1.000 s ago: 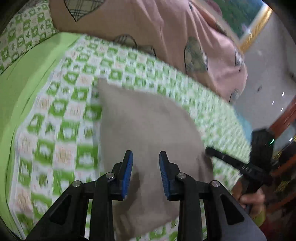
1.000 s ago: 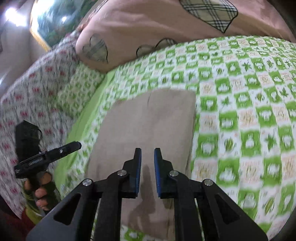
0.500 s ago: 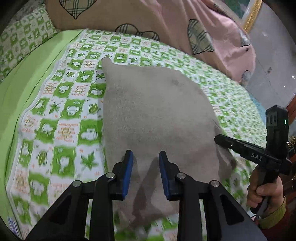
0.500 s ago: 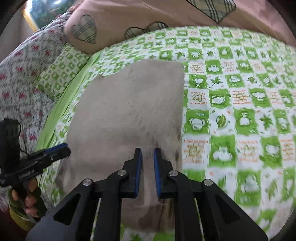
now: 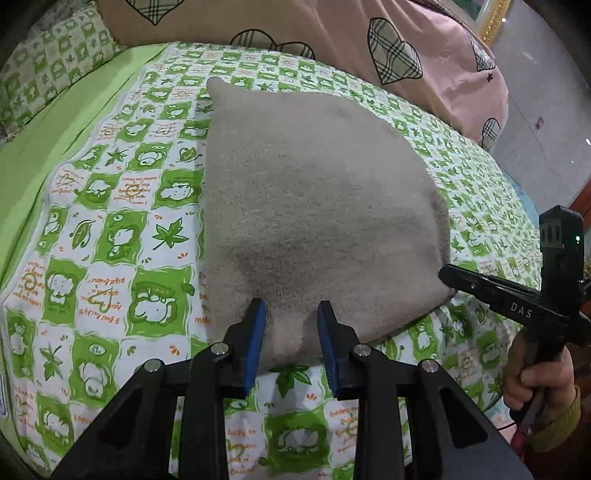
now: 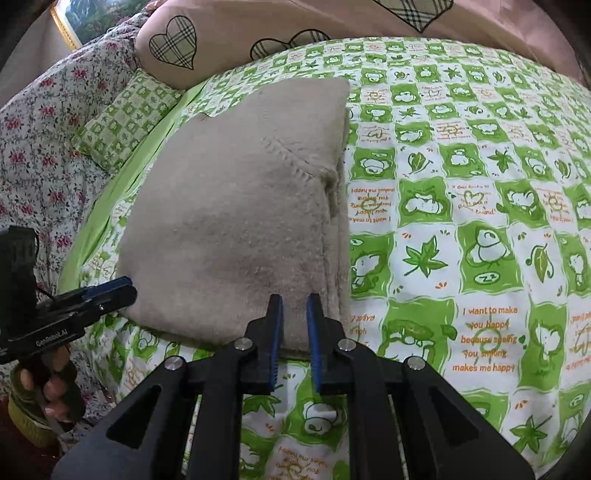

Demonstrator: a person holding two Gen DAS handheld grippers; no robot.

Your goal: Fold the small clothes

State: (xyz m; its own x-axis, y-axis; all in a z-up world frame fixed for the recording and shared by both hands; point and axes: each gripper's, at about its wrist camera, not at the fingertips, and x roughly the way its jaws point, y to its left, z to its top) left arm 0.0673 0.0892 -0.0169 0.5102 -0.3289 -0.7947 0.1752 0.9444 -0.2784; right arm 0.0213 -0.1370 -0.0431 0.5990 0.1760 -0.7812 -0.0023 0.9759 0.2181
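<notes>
Lying flat, fuzzy beige garment (image 5: 314,206) on checkered cotton sheet (image 5: 110,236).

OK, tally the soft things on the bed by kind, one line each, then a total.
Beige garment: 1
Pink quilt with plaid hearts: 1
Green checked pillow: 1
Green checked sheet: 1
Floral cover: 1
Total: 5
</notes>
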